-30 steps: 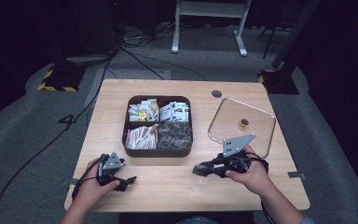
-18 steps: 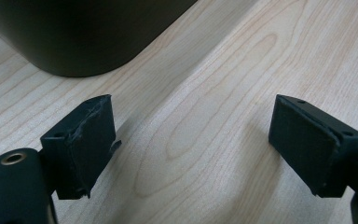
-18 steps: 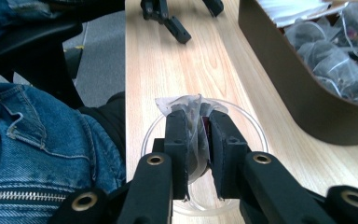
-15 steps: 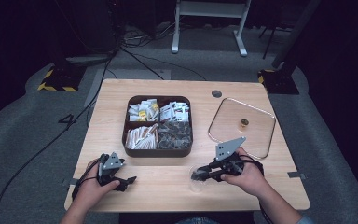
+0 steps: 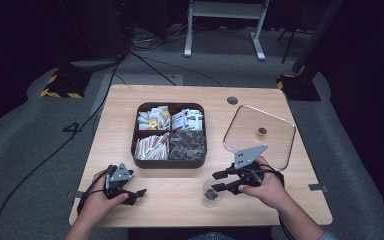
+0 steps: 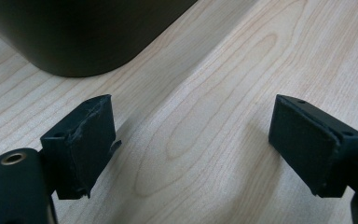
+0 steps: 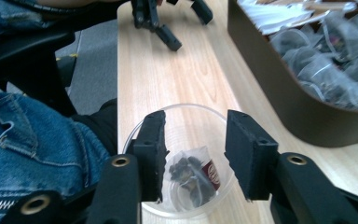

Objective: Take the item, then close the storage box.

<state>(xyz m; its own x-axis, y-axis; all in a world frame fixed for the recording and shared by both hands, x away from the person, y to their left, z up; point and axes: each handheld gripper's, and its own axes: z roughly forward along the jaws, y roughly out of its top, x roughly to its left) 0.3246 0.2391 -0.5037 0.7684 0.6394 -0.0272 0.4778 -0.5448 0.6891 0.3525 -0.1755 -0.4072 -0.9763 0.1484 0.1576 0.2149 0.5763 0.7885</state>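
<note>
A small clear cup (image 5: 211, 192) stands near the table's front edge, right of centre. It holds a tea bag (image 7: 193, 177) with dark leaves and a red tag. My right gripper (image 5: 221, 181) is open, and its jaws hover just over the cup's (image 7: 186, 116) mouth with nothing between them (image 7: 193, 135). My left gripper (image 5: 132, 192) rests at the front left. It is open wide over bare wood (image 6: 191, 135), close to the dark tray's corner (image 6: 84, 32).
A dark four-part tray (image 5: 135, 150) at the table's middle holds paper sachets, sticks and clear tea bags. Its transparent lid (image 5: 275, 145) with a small knob (image 5: 262, 131) lies at the right. A person's denim-clad leg (image 7: 32, 149) is below the front edge.
My right gripper has shifted a little to the left, over the cup. The left gripper has stayed put.
</note>
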